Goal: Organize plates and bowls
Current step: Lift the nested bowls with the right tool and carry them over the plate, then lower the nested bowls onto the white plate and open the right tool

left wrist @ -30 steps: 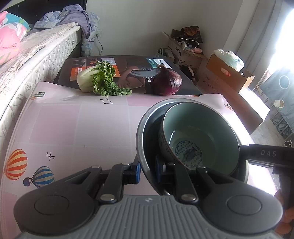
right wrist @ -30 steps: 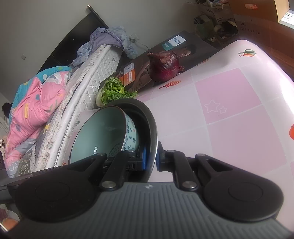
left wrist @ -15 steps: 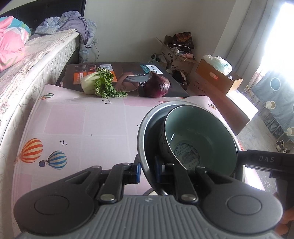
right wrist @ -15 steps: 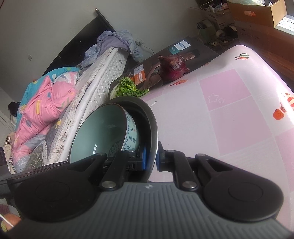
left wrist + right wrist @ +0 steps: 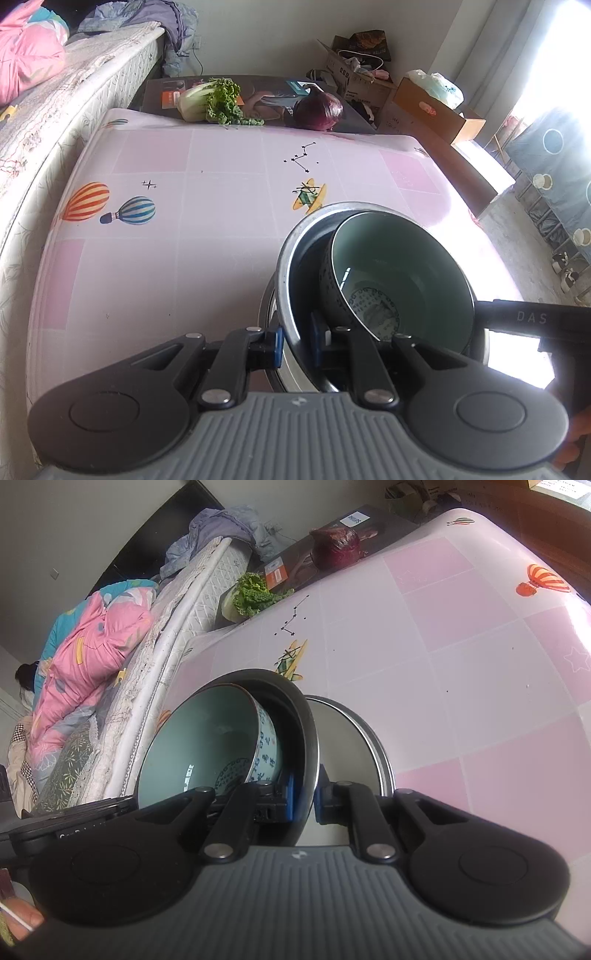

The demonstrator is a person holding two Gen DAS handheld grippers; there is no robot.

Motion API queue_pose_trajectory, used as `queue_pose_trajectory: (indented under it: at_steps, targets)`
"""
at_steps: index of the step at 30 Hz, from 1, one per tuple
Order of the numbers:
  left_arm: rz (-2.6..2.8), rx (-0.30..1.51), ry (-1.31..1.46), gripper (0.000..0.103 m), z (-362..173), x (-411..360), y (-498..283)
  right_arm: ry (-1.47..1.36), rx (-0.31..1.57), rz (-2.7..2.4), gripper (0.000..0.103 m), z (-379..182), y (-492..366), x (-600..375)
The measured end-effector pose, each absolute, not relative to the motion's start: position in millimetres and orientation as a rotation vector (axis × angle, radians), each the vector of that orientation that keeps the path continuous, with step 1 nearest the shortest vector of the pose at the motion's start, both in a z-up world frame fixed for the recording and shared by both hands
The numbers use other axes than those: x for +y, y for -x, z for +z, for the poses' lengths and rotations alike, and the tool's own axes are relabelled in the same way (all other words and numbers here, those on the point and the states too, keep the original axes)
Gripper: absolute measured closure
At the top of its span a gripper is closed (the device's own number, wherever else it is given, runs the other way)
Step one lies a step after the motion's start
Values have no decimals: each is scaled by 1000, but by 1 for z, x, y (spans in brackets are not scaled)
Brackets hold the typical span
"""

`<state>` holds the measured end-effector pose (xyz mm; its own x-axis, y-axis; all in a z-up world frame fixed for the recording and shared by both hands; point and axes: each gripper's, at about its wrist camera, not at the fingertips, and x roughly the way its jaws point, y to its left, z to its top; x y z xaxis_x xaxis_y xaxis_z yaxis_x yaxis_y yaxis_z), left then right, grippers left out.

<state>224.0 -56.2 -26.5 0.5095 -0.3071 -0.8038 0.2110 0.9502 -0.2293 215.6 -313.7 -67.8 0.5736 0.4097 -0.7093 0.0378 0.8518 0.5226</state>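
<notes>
A steel bowl (image 5: pixel 295 251) with a dark inner wall carries a pale green ceramic bowl (image 5: pixel 406 266) with blue lettering, tilted inside it. My left gripper (image 5: pixel 297 341) is shut on the steel bowl's near rim, one pad inside and one outside. The right wrist view shows my right gripper (image 5: pixel 304 797) shut on the opposite rim of the steel bowl (image 5: pixel 306 716), with the green bowl (image 5: pixel 207 734) to its left. Under the held bowl lies the rim of another steel dish (image 5: pixel 267 314) (image 5: pixel 358 734) on the pink table; contact between the two is hidden.
The table (image 5: pixel 184 258) wears a pink cloth with balloon prints. At its far edge, a lettuce (image 5: pixel 210 98) and a purple cabbage (image 5: pixel 319 110) lie on a dark flat box. A mattress (image 5: pixel 74 85) runs along the left. Cardboard boxes (image 5: pixel 424 107) stand beyond the table's right side.
Both grippers have carried the nested bowls back toward the table's near side; the vegetables have receded. A second steel dish has come into view beneath the held bowl.
</notes>
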Motion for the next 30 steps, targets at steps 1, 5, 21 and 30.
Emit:
queue_pose_trajectory:
  at_steps: [1,5,21,30]
  targets:
    - [-313,994,106,88,-29,-57,-222,-523,951,227,92,-70,-213,-313]
    - [-316,1005,97,86,-37,-56,-218,-489,952,211,92,-73,-206,-309]
    - [-309,823,72,46,-1,-35,-171,-411,836,89,50,-48,-177,-327]
    - [-236,696,-66,0,23,-23,-110,-235,651,109,7,3,-97,-309]
